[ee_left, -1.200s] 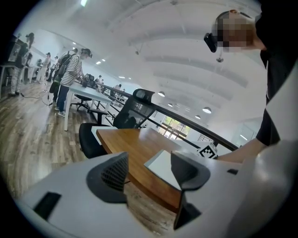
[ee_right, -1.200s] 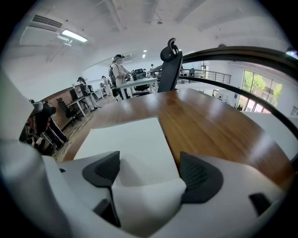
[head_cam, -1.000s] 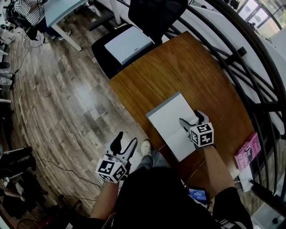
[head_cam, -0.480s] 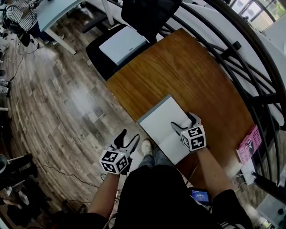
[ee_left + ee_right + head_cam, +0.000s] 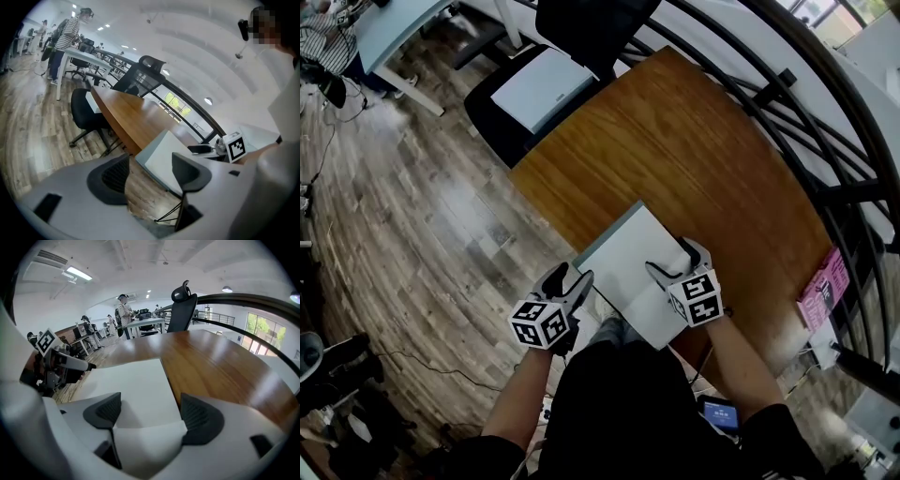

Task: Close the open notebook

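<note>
Wooden table (image 5: pixel 675 141) with white notebook (image 5: pixel 628 248) at its near edge. Right gripper (image 5: pixel 673 258), jaws wide, straddles a raised page (image 5: pixel 150 446); left gripper (image 5: pixel 570 278) gapes empty alongside.

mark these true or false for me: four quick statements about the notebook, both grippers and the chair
1. The notebook lies on the wooden table. True.
2. The left gripper is clamped on the notebook. False: its jaws are apart and empty, and it sits off the table's edge beside the notebook.
3. A white page sits between the right gripper's jaws. True. The jaws stand apart.
4. The black office chair's seat is bare. False: a pale flat object lies on it.
</note>
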{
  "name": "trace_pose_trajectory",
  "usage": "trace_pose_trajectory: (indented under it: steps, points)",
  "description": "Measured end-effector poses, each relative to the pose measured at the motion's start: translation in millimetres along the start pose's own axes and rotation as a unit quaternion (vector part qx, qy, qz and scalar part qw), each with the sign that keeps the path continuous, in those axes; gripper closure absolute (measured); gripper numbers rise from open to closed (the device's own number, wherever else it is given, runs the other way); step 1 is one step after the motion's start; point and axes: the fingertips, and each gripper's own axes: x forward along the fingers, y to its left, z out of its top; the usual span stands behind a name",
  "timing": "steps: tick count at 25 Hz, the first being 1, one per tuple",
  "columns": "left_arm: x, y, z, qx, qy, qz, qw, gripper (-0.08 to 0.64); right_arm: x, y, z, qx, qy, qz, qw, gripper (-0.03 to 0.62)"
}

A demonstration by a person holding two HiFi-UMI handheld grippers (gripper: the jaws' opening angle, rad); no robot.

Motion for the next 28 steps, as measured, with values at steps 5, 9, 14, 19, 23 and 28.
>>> trace_pose_trajectory:
  steps: [5, 9, 14, 19, 23, 28]
  points:
    - [10, 4, -2, -0.001, 0.019, -0.017, 0.9997, 0.268, 0, 16, -1, -0.019, -0.004, 0.012, 1.0, 0.193]
    - [21, 0, -12, -0.015, 0.043, -0.047, 0.9979, 0.268, 0, 17, 0, -0.016, -0.004, 0.01, 1.0, 0.191]
    - [21, -2, -4, -0.03, 0.021, -0.047, 0.9982, 0.409, -1, 13, 0, -0.01, -0.008, 0.007, 1.0, 0.189]
    - [10, -15, 14, -0.001, -0.006, -0.053, 0.9986, 0.498, -20, 7, 5, 0.014, -0.037, -0.006, 0.999, 0.19]
    - [0, -32, 26, 0.028, -0.022, -0.064, 0.9973, 0.517, -45, 3, 4, 0.031, -0.059, -0.011, 0.998, 0.19]
    - [-13, -51, 37, 0.061, -0.046, -0.073, 0.9944, 0.52, -71, -6, -8, 0.039, -0.077, -0.029, 0.996, 0.19]
